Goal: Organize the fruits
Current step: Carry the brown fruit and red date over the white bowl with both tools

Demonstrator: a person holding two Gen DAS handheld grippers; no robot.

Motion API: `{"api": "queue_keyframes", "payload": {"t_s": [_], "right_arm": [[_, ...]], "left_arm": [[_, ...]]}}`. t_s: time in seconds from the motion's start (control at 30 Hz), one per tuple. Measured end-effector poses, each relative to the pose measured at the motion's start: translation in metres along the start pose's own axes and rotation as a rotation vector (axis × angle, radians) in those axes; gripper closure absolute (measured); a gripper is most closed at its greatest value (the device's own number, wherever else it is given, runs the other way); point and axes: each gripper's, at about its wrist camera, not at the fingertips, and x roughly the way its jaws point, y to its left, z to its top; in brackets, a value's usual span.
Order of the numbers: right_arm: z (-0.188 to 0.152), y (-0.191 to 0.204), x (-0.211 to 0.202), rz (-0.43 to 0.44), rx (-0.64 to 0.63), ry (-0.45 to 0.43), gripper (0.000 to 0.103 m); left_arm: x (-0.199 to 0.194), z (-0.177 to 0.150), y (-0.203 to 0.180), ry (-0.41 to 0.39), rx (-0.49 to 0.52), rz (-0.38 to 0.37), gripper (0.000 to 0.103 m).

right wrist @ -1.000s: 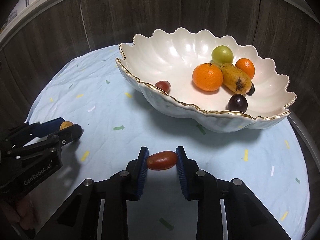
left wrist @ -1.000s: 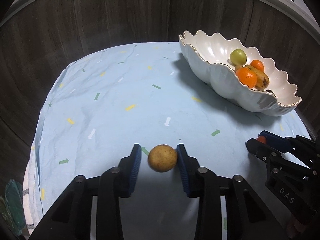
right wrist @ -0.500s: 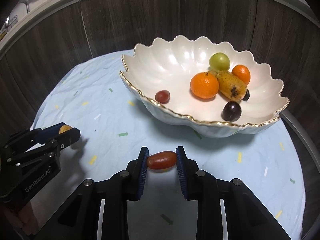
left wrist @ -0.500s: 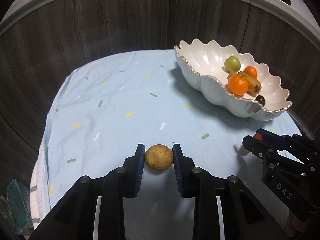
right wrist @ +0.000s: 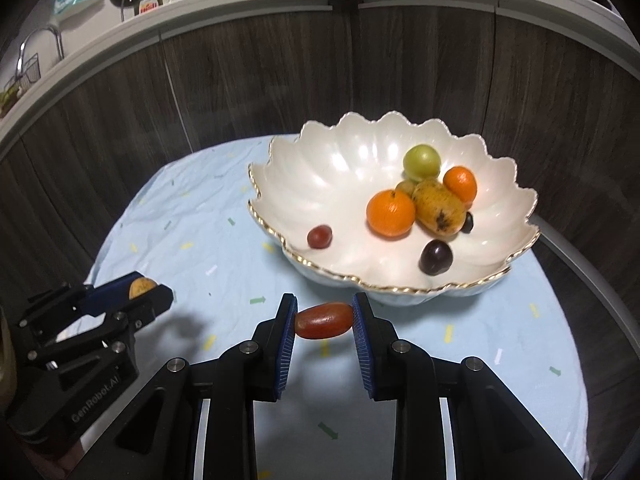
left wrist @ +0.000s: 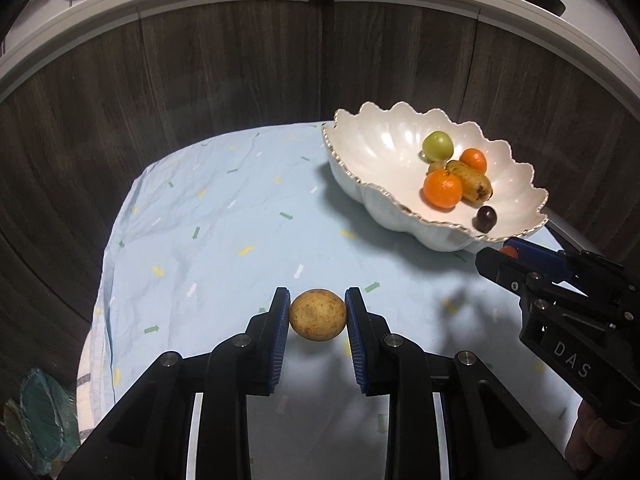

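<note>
**Both grippers hold a fruit above the cloth**

Now we see our left gripper (left wrist: pixel 317 316) at the bottom middle of its view. Its blue pads are nearly together and squeeze a round brown fruit (left wrist: pixel 317 314). The fruit is off the cloth, with its shadow under it.

Our right gripper (right wrist: pixel 324 320) is at the bottom middle of its own view. Its pads pinch a red oval fruit (right wrist: pixel 323 320) by its two ends. The long way of that fruit runs left to right across the picture, from pad to pad.

A white bowl (right wrist: pixel 320 184) with a wavy gold rim sits just past the red fruit, in the middle right of that view. Inside it lie two oranges, a green fruit, a spotted yellow fruit, a small red one and dark ones.

Under everything is a light blue cloth (left wrist: pixel 224 216) with little coloured arrows. Dark wood panels (left wrist: pixel 224 64) curve behind it, with a white ledge of kitchen things on top.
</note>
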Motion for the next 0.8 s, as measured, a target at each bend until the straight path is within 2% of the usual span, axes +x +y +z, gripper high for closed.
{"api": "queue_keyframes", "payload": {"t_s": [0.8], "right_arm": [[0.044, -0.046, -0.033, -0.056, 0.058, -0.096, 0.074]], "left_arm": [[-0.017, 0.063, -0.039, -0.079, 0.051, -0.043, 0.075]]}}
